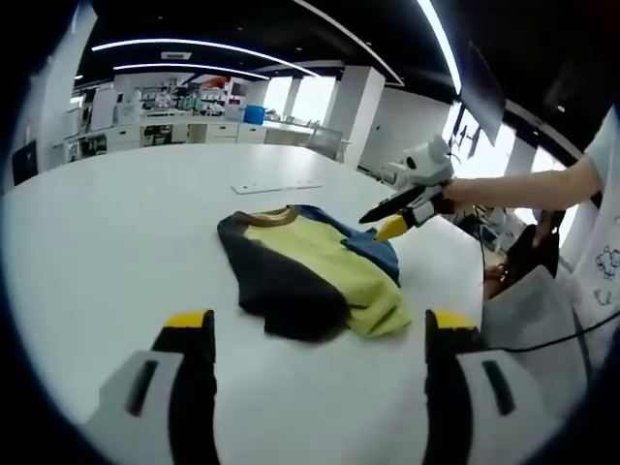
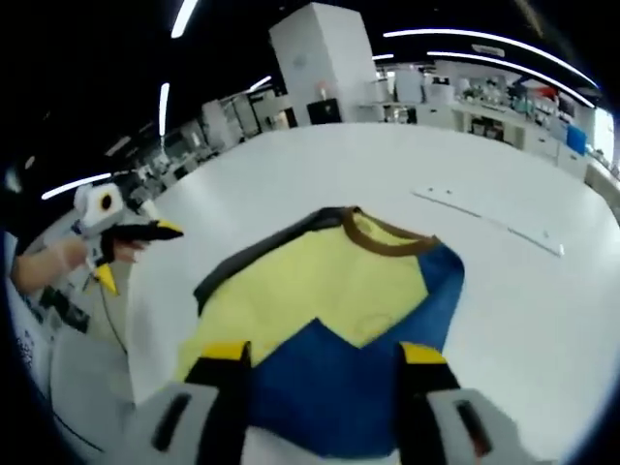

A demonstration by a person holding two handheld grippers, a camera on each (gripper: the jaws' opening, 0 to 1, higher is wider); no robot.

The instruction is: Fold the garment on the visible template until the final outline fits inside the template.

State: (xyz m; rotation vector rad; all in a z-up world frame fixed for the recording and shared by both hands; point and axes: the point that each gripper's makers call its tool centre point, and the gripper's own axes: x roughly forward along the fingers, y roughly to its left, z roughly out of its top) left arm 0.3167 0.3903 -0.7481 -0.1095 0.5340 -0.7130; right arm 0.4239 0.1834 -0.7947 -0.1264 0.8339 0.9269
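A garment (image 1: 305, 271) lies partly folded in the middle of the white table (image 1: 126, 223). It has a yellow body, a brown collar (image 1: 271, 217), a dark sleeve laid across its near side and a blue sleeve (image 1: 373, 247) at the far right. My left gripper (image 1: 320, 325) is open, short of the garment's near edge. My right gripper (image 1: 397, 218), held by a hand, hovers at the blue sleeve. In the right gripper view the garment (image 2: 320, 281) lies close, the blue sleeve (image 2: 320, 383) shows between my open right gripper (image 2: 325, 354), and the left gripper (image 2: 136, 257) stands open beyond the table edge.
A thin pale flat strip (image 1: 276, 186) lies on the table beyond the collar, also seen as the strip (image 2: 484, 221). A person's arm (image 1: 523, 189) reaches in from the right. Lab benches (image 1: 184, 126) line the back wall. A cable (image 1: 552, 334) trails off the table's right edge.
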